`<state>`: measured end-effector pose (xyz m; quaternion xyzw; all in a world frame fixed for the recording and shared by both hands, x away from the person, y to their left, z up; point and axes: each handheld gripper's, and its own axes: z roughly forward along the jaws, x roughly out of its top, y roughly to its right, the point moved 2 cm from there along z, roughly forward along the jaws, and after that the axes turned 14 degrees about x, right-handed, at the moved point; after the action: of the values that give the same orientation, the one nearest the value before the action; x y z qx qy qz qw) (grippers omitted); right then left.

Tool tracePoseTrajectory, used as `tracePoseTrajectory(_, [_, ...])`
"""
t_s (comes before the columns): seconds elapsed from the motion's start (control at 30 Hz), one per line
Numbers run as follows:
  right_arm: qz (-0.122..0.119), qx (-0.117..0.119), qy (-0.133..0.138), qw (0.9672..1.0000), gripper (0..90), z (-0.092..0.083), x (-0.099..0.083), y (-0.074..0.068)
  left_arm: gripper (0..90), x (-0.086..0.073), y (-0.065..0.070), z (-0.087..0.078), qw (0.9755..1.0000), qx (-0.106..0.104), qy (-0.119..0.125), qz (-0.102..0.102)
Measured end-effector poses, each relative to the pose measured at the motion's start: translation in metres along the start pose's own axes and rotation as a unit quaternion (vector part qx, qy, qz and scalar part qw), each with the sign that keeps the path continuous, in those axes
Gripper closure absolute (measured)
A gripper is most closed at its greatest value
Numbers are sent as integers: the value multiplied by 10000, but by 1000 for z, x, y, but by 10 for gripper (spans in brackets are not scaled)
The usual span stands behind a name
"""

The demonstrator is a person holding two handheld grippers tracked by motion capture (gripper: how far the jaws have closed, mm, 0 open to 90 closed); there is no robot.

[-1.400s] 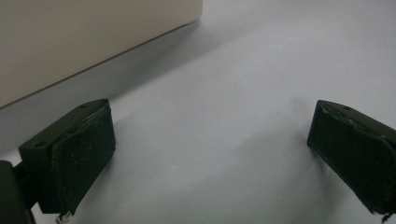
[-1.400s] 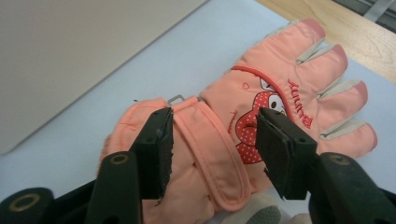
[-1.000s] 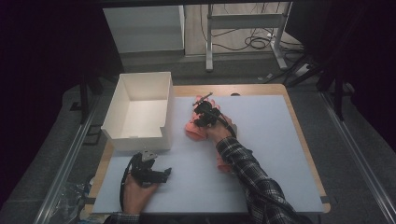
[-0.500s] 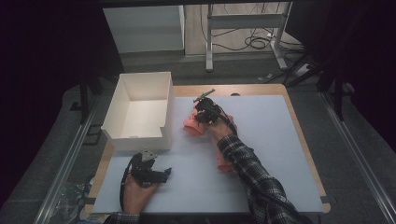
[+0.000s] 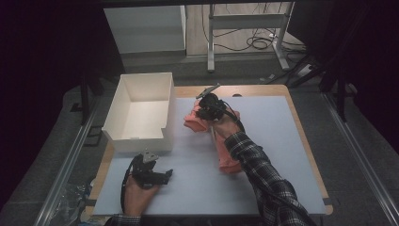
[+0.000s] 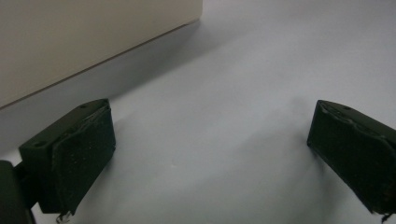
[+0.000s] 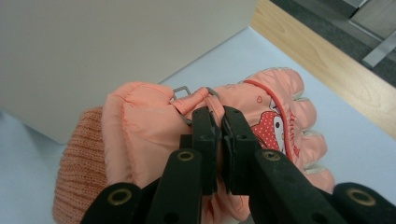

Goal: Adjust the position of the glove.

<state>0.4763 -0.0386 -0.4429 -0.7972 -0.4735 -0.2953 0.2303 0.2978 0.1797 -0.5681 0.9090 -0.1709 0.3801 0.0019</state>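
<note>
**Soft glove pinched at the back, box waiting beside it**

We have the right gripper (image 7: 219,126) clamped on a pinch of fabric of the peach glove (image 7: 154,135), its jaws having just closed onto a fold near the small metal clip (image 7: 183,91) on the glove's back. In the high view the glove (image 5: 195,120) sits at the far middle of the white mat (image 5: 277,141), just beside the open white box (image 5: 141,110); a 2nd peach glove (image 5: 226,155) lies nearer us, partly under the right forearm.

We judge the glove light, padded and floppy: the quilted shell will sag around the pinch, and the ribbed knit cuff (image 7: 77,168) will dangle. The smooth shell looks slippery, so a thin fold could creep out of the pads. A fuller bite across the shell, or a hold on the knit cuff, would likely be surer than the fold by the clip. Nothing here is fragile, so a firm squeeze does no harm.

Our left gripper (image 6: 205,149) rests low over the bare mat near the box's side wall, its jaws wide apart with nothing between them.
</note>
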Motion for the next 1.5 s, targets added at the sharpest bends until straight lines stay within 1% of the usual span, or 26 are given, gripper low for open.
tracePoseTrajectory(0.03, [0, 0, 0, 10000, 845, 0, 0, 0, 11, 0, 0, 0, 10000, -2, -1, 2])
tracePoseTrajectory(0.17, [-110, -27, 42, 9999, 846, -10, 5, -3, 11, 0, 0, 0, 10000, -2, -2, 6])
tracePoseTrajectory(0.23, [-173, -44, 77, 9998, 847, -19, 10, -6, 11, 0, 0, 0, 10000, -1, -1, 5])
tracePoseTrajectory(0.3, [-197, -56, 97, 9997, 847, -22, 11, -7, 11, 0, 0, 0, 10000, 1, 0, 6])
tracePoseTrajectory(0.33, [-206, -56, 108, 9997, 847, -25, 12, -8, 11, 0, 0, 0, 10000, -2, 0, 4])
tracePoseTrajectory(0.37, [-249, -64, 149, 9996, 847, -33, 15, -9, 11, 0, 0, 0, 10000, 4, 19, -9])
tracePoseTrajectory(0.47, [-289, -91, 187, 9994, 847, -44, 16, -12, 11, 0, 0, 0, 10000, 3, 19, -11])
tracePoseTrajectory(0.5, [-338, -106, 200, 9992, 847, -50, 17, -13, 11, 0, 0, 0, 10000, 4, 20, -13])
tracePoseTrajectory(0.63, [-433, -123, 206, 9988, 847, -67, 14, -18, 11, 0, 0, 0, 10000, 2, 19, -11])
tracePoseTrajectory(0.67, [-433, -123, 206, 9988, 847, -67, 14, -18, 11, 0, 0, 0, 10000, 2, 19, -10])
tracePoseTrajectory(0.7, [-454, -123, 217, 9987, 847, -71, 13, -19, 11, 0, 0, 0, 10000, 2, 18, -10])
tracePoseTrajectory(0.73, [-485, -141, 203, 9985, 847, -78, 8, -21, 10, 0, 0, 0, 10000, 2, 13, -7])
tracePoseTrajectory(0.8, [-488, -146, 200, 9985, 847, -81, 6, -22, 10, 0, 0, 0, 10000, 4, 12, -9])
tracePoseTrajectory(0.83, [-528, -148, 167, 9984, 847, -88, -1, -24, 11, 0, 0, 0, 10000, 5, 12, -9])
tracePoseTrajectory(0.9, [-535, -157, 159, 9983, 847, -91, -3, -25, 10, 0, 0, 0, 10000, 5, 11, -10])
tracePoseTrajectory(0.93, [-560, -167, 141, 9982, 847, -97, -11, -28, 10, 0, 0, 0, 10000, 5, 11, -9])
tracePoseTrajectory(1.0, [-567, -158, 138, 9982, 847, -99, -14, -29, 10, 0, 0, 0, 10000, 5, 11, -10])
tracePoseTrajectory(1.03, [-623, -141, 95, 9979, 847, -104, -22, -32, 10, 0, 0, 0, 10000, 5, 10, -11])
tracePoseTrajectory(1.13, [-664, -139, 66, 9977, 847, -108, -29, -35, 10, 0, 0, 0, 10000, 1, 12, -16])
tracePoseTrajectory(1.23, [-733, -108, 20, 9972, 847, -115, -43, -40, 10, 0, 0, 0, 10000, 2, 12, -14])
tracePoseTrajectory(1.33, [-780, -55, -2, 9969, 847, -117, -53, -43, 10, 0, 0, 0, 10000, 1, 12, -14])
tracePoseTrajectory(1.4, [-793, -39, -24, 9968, 847, -116, -56, -44, 10, 0, 0, 0, 10000, 1, 11, -14])
tracePoseTrajectory(1.43, [-765, 14, -74, 9970, 847, -113, -64, -43, 10, 0, 0, 0, 10000, 1, 12, -14])
tracePoseTrajectory(1.5, [-756, 79, -124, 9970, 847, -108, -71, -42, 11, 0, 0, 0, 10000, 2, 12, -14])
